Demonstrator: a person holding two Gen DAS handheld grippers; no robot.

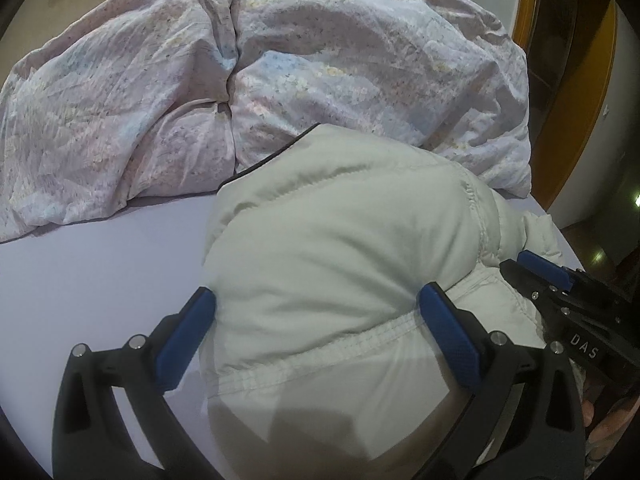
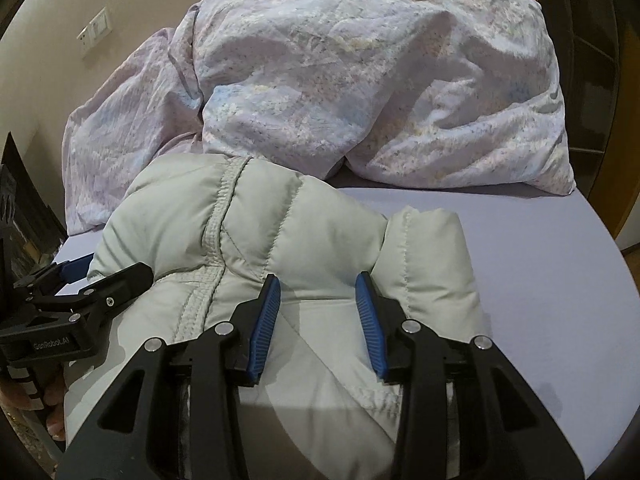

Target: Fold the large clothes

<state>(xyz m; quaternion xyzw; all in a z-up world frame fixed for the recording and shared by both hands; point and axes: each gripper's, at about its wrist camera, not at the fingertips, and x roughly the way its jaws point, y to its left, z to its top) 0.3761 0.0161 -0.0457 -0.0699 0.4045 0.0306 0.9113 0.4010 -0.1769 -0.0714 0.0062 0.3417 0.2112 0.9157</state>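
Note:
A pale grey-white puffer jacket (image 1: 340, 248) lies bunched in a thick folded mound on the lilac bed sheet (image 1: 100, 264). My left gripper (image 1: 316, 300) is wide open, its blue pads straddling the near bulge of the jacket. My right gripper (image 2: 320, 284) is open too, its pads set into a puffed fold of the jacket (image 2: 280, 216) near a stitched seam. The right gripper shows at the right edge of the left wrist view (image 1: 560, 280), and the left one at the left of the right wrist view (image 2: 80, 280).
A crumpled floral lilac duvet (image 1: 280, 60) is piled across the back of the bed, touching the jacket's far side; it also shows in the right wrist view (image 2: 360, 80). A wooden door frame (image 1: 584, 100) stands to the right. A wall socket (image 2: 94, 32) is on the far wall.

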